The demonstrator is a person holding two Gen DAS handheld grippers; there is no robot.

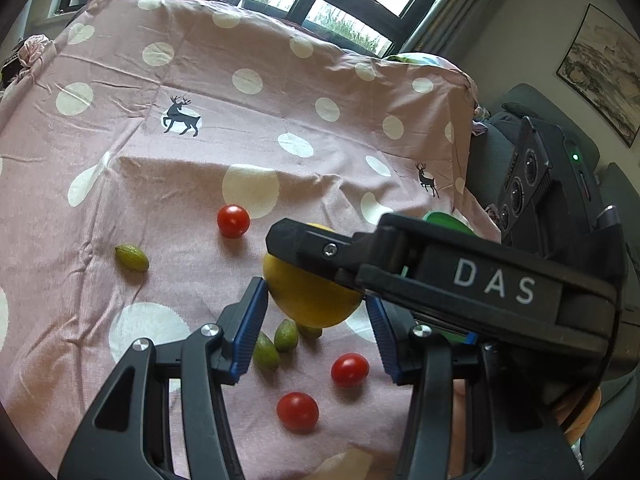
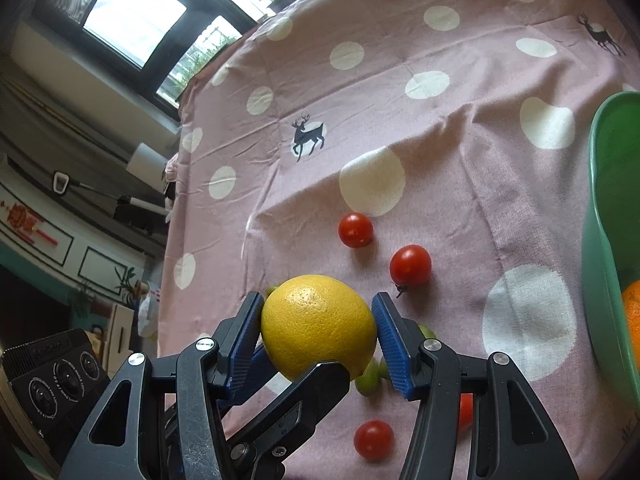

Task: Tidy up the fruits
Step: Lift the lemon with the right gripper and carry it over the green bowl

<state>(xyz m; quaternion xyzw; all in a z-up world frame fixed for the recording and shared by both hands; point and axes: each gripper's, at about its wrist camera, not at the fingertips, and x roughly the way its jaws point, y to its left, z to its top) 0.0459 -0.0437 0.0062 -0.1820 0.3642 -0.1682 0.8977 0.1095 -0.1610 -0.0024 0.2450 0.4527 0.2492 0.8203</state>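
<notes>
Only right wrist view shows orange [image 2: 633, 320]; both jaws clamp lemon [image 2: 318, 326].

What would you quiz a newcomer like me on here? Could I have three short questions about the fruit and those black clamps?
1. True or false: the yellow citrus fruit lies loose on the pink cloth.
2. What colour is the bowl? A red, B green, C white.
3. Fill in: the left wrist view shows ___ cherry tomatoes.

Key: 1 false, the right gripper clamps it between its blue pads; 2 B; 3 three.
</notes>
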